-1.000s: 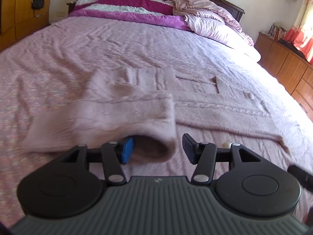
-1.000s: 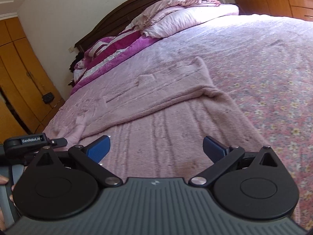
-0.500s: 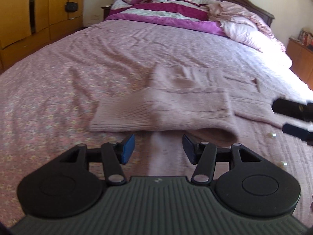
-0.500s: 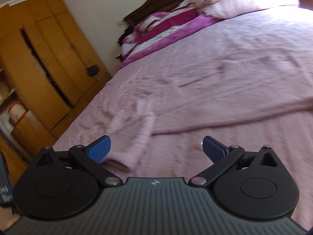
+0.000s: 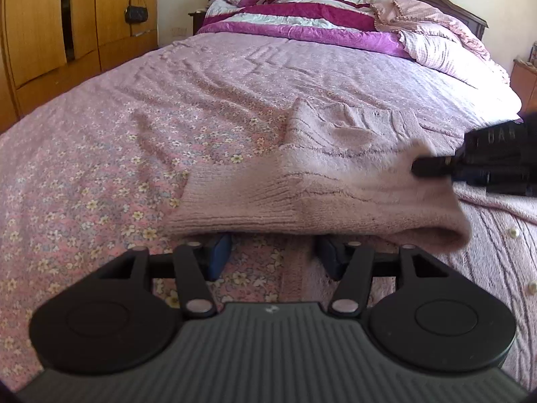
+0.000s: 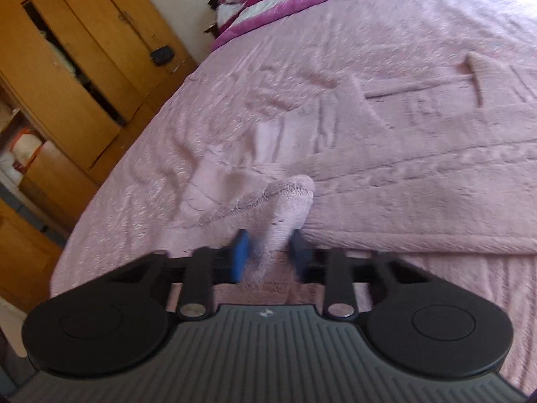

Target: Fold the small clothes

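A pale pink knitted cardigan (image 5: 352, 154) lies spread on the bed. Its sleeve (image 5: 302, 201) is folded over and hangs just past my left gripper (image 5: 272, 252), which is open, its blue pads apart under the sleeve's cuff edge. In the right wrist view the sleeve's cuff (image 6: 285, 208) sits between the pads of my right gripper (image 6: 268, 252), which is shut on it. The right gripper also shows in the left wrist view (image 5: 476, 164) at the right edge, over the sleeve. The cardigan's body (image 6: 419, 154) stretches to the right.
The pink floral bedspread (image 5: 117, 168) covers the bed. Folded magenta and white quilts and pillows (image 5: 335, 23) lie at the headboard. Wooden wardrobes (image 6: 67, 67) stand along the left side, a wooden dresser (image 5: 523, 80) at the far right.
My right gripper swung left to the sleeve's cuff and closed on it. My left gripper stayed open, turned left, and its pads now sit under the cuff edge.
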### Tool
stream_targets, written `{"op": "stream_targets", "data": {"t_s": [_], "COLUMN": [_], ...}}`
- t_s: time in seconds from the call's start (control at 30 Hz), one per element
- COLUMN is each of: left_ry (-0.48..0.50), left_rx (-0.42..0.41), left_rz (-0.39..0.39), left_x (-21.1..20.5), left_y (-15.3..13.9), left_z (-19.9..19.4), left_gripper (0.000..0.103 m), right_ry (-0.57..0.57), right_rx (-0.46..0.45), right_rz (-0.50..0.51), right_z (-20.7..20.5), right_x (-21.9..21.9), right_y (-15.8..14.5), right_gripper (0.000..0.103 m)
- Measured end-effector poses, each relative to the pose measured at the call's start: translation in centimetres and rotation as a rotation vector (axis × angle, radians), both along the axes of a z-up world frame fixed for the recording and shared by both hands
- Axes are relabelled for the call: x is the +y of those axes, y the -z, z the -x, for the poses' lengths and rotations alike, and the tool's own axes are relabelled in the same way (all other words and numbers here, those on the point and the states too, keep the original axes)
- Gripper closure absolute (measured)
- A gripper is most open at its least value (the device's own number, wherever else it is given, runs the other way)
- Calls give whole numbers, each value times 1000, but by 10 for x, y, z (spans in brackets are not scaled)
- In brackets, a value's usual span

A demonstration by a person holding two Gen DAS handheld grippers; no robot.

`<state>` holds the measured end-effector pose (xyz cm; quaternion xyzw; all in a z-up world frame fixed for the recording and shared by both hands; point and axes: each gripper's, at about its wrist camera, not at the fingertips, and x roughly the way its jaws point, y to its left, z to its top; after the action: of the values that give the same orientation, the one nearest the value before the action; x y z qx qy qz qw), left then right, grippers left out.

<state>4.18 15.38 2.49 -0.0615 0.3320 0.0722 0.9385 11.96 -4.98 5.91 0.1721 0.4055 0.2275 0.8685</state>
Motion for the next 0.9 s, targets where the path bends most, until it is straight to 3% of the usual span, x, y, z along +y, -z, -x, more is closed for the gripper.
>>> {"op": "stream_targets", "data": {"t_s": [0.23,0.4,0.5,0.73,0.8,0.9], "left_ry": [8,14,14,-6,-14,-35], "left_rx": [-13,-15,8,48,52,63], "left_rz": [-12,-22,-17,65,68,56], "left_x": [0,-1,1,20,25,31], "left_y": [4,5,0,-19,-23,-26], "left_z": [2,3,2,14,20,27], "left_gripper": [44,42,42,44,43,43], "right_ry": [-4,-22,28,42,42,24], "right_rx": [-175,-171,-155,-151,-175,-210], "right_rz": [130,314,269,166,157,152], "right_z": [-5,-14,-18,-3,10,33], "right_x": [2,16,11,0,-1,5], "right_y": [-32,-4,11,-4,-13,-27], "right_gripper": [95,94,92,65,53,44]}}
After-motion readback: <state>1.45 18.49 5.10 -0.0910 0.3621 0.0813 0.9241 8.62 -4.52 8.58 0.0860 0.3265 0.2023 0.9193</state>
